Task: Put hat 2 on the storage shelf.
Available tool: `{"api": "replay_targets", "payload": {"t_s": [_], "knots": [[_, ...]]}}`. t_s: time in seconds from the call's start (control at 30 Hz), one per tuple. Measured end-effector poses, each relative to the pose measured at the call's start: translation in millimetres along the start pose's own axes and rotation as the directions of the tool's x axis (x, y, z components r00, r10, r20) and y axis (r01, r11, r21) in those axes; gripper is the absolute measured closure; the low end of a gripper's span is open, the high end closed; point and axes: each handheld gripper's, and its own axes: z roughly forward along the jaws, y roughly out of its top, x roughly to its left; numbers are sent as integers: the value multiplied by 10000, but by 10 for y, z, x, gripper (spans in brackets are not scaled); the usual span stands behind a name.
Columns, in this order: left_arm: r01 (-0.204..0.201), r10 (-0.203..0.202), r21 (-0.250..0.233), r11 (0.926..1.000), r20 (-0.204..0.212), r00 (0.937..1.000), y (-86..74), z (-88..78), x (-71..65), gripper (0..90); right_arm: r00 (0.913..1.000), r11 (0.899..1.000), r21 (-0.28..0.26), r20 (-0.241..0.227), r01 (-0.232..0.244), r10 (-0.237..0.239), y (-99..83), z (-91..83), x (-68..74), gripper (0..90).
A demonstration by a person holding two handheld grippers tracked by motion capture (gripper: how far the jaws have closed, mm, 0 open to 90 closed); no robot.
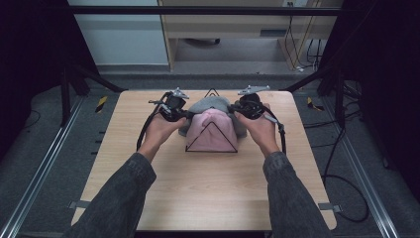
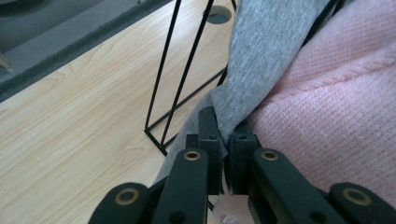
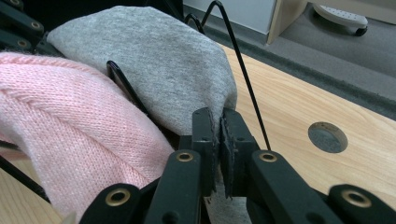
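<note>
Pinching the grey hat (image 1: 214, 105) by its hem with both clamped claws, left gripper (image 2: 223, 140) and right gripper (image 3: 219, 135), we stretch it over the wire rack (image 1: 212, 138) near the table's (image 1: 208, 198) far edge, behind the pink hat (image 1: 212, 130).

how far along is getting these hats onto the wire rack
Done: the pink hat already sits over the wire rack. In hand: the left gripper and right gripper each pinch an edge of the grey hat, draped over the rack behind it. Left: letting go.
</note>
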Motion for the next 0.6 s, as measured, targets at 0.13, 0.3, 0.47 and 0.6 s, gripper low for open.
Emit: {"api": "replay_targets", "payload": {"t_s": [0.13,0.3,0.47,0.6], "knots": [[85,-85,-31,10000,-57,9999,-16,-3,8,869,10000,10000,-6,-15,-54,54,-5,7,0,848],[109,-111,-162,9998,-182,9998,-59,-30,9,812,9999,10000,33,138,19,-20,-1,4,19,711],[11,-44,-517,9987,-634,9980,-91,-131,-9,622,9984,9999,-9,557,115,-115,7,-115,8,555],[-91,-11,-753,9971,-1352,9908,-133,-319,-30,503,9938,9989,-454,1112,84,-33,29,-421,-8,393]]}}
